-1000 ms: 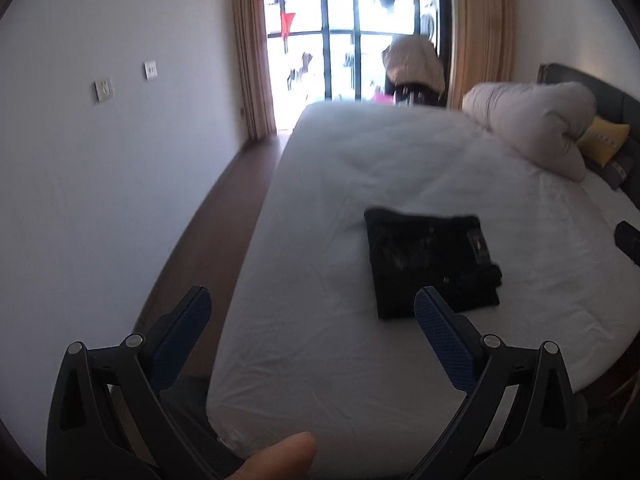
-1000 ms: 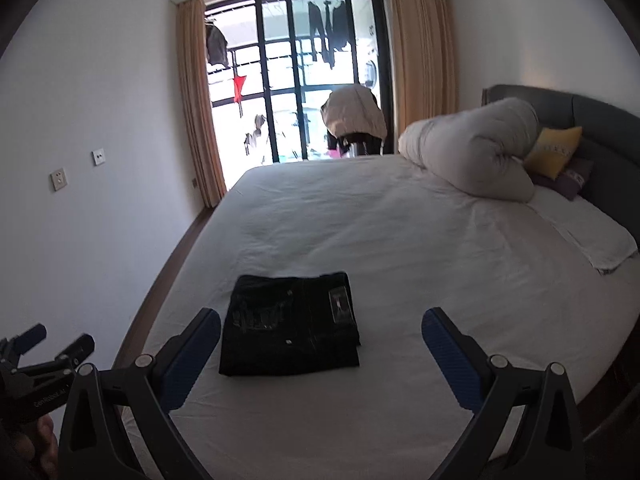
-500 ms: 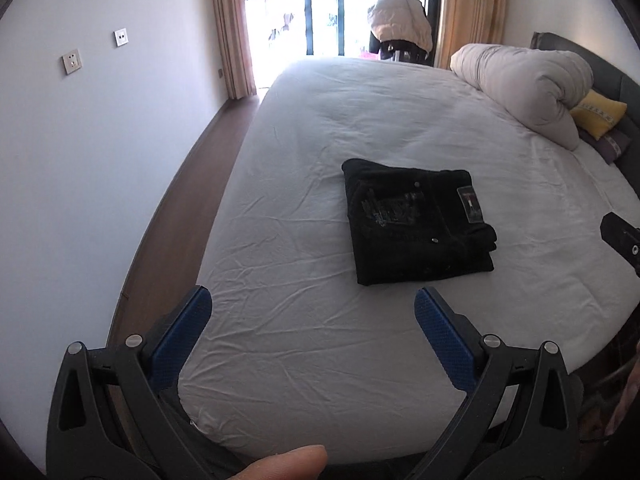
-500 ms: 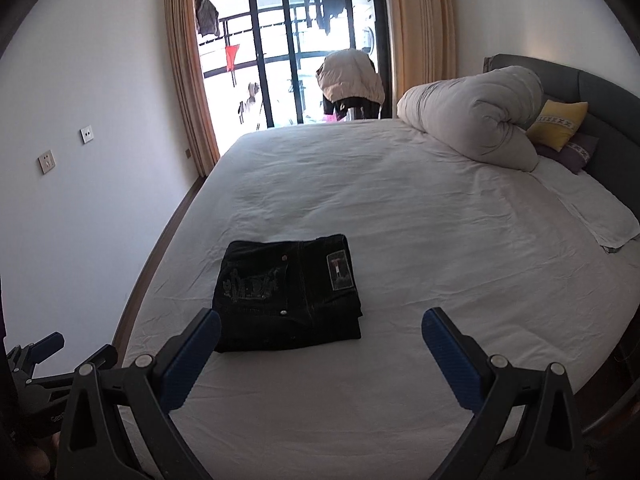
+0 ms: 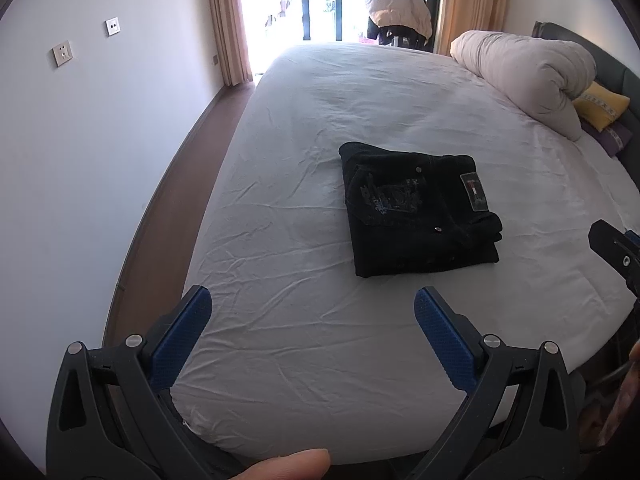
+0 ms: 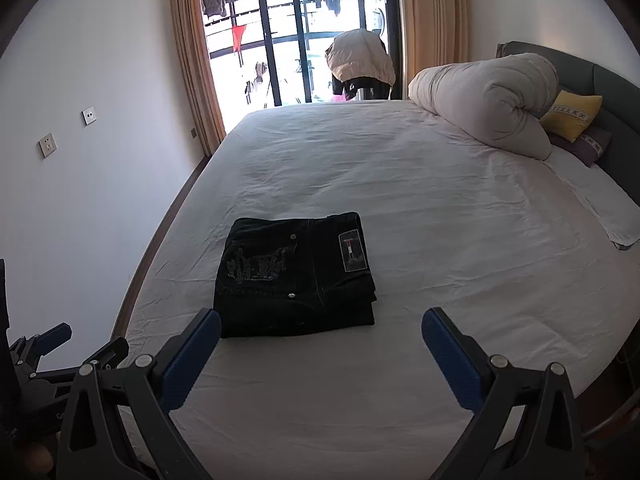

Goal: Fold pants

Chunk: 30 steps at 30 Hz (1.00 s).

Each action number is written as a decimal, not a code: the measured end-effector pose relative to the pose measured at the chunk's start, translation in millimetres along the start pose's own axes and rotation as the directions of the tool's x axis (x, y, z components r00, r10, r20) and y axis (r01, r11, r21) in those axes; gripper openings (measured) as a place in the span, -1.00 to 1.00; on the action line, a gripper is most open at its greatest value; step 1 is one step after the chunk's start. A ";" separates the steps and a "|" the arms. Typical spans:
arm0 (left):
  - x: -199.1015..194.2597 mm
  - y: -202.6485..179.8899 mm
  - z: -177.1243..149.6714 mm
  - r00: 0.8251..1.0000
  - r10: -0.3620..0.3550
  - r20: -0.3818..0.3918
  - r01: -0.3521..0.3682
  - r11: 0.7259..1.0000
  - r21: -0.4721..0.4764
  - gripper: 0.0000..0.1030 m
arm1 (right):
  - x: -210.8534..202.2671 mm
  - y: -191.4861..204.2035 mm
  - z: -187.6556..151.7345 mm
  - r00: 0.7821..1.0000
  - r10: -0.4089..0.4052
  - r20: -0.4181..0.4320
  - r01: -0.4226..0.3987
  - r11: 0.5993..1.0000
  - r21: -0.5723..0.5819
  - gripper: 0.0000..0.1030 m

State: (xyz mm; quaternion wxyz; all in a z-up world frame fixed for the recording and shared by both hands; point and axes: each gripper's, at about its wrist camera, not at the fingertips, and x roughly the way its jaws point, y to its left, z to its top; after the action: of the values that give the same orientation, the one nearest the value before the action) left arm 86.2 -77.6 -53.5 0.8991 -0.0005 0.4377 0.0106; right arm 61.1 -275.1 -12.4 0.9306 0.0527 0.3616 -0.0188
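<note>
I am looking across a white-sheeted bed (image 6: 400,208) that fills the room between a plain wall and a dark headboard. Nearest me, my right gripper (image 6: 321,330) hangs over the bed's near edge with its blue pads spread wide and nothing between them; my left gripper (image 5: 312,314) hangs the same way, wide apart and holding nothing. Just beyond both, the black pants (image 6: 296,276) lie folded into a flat rectangle on the bed, patch side up, touched by neither claw. Farther up the bed a rolled duvet (image 6: 486,102) rests beside a yellow pillow (image 6: 572,114). Past the bed's far end stands the balcony door (image 6: 296,32) with curtains.
</note>
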 end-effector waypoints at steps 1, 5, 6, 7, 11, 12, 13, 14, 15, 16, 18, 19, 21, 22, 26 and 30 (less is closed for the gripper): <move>0.5 -0.1 0.2 1.000 -0.001 -0.003 0.001 1.000 0.000 1.00 | 0.6 -0.4 0.2 1.000 0.000 -0.001 0.000 1.000 -0.001 1.00; 4.2 -1.7 1.4 1.000 -0.004 -0.009 0.004 1.000 0.001 1.00 | 4.4 -2.2 -0.1 1.000 -0.002 -0.012 0.002 1.000 -0.003 1.00; 4.4 -2.5 1.2 1.000 -0.005 -0.009 0.005 1.000 0.001 1.00 | 5.0 -2.3 -0.2 1.000 -0.001 -0.013 0.001 1.000 -0.003 1.00; 5.2 -3.1 1.5 1.000 -0.005 -0.010 0.005 1.000 0.002 1.00 | 5.5 -2.8 -0.2 1.000 0.000 -0.015 0.000 1.000 -0.003 1.00; 7.3 -4.8 2.5 1.000 -0.007 -0.012 0.007 1.000 0.003 1.00 | 6.4 -2.3 -0.7 1.000 -0.001 -0.018 0.001 1.000 -0.004 1.00; 7.8 -5.2 2.7 1.000 -0.007 -0.013 0.007 1.000 0.003 1.00 | 6.4 -2.1 -0.7 1.000 -0.001 -0.017 0.001 1.000 -0.003 1.00; 7.4 -5.5 2.2 1.000 -0.007 -0.012 0.007 1.000 0.003 1.00 | 6.3 -2.1 -0.7 1.000 -0.001 -0.018 0.001 1.000 -0.003 1.00; 7.6 -5.9 1.9 1.000 -0.009 -0.012 0.009 1.000 0.003 1.00 | 6.3 -1.8 -0.8 1.000 -0.001 -0.018 0.001 1.000 -0.003 1.00; 7.8 -6.1 1.7 1.000 -0.010 -0.013 0.010 1.000 0.004 1.00 | 6.4 -1.7 -0.9 1.000 -0.001 -0.019 0.001 1.000 -0.003 1.00; 7.9 -6.6 1.4 1.000 -0.011 -0.013 0.011 1.000 0.003 1.00 | 6.0 -1.4 -0.8 1.000 -0.001 -0.018 0.001 1.000 -0.003 1.00; 7.9 -6.8 1.6 1.000 -0.013 -0.013 0.013 1.000 0.003 1.00 | 6.7 -1.6 -2.0 1.000 -0.001 -0.019 0.001 1.000 -0.003 1.00; 7.9 -6.7 2.0 1.000 -0.014 -0.012 0.014 1.000 0.003 1.00 | 6.5 -1.5 -2.0 1.000 -0.001 -0.018 0.001 1.000 -0.003 1.00; 7.4 -7.5 1.6 1.000 -0.012 -0.011 0.012 1.000 0.004 1.00 | 6.5 -1.7 -2.1 1.000 -0.001 -0.018 0.000 1.000 -0.003 1.00; 7.4 -7.6 1.5 1.000 -0.013 -0.012 0.014 1.000 0.003 1.00 | 6.2 -1.9 -2.0 1.000 -0.001 -0.018 0.001 1.000 -0.003 1.00; 7.2 -7.8 1.2 1.000 -0.014 -0.013 0.014 1.000 0.002 1.00 | 6.7 -2.1 -2.3 1.000 0.000 -0.020 0.000 1.000 -0.003 1.00; 6.7 -10.1 0.3 1.000 -0.017 -0.015 0.017 1.000 0.007 1.00 | 6.5 -2.3 -3.2 1.000 0.000 -0.020 0.000 1.000 -0.003 1.00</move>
State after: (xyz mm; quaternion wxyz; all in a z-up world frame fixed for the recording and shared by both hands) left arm 90.8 -87.6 -58.6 0.8958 -0.0009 0.4445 0.0012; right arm 63.5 -277.0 -19.4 0.9271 0.0516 0.3708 -0.0177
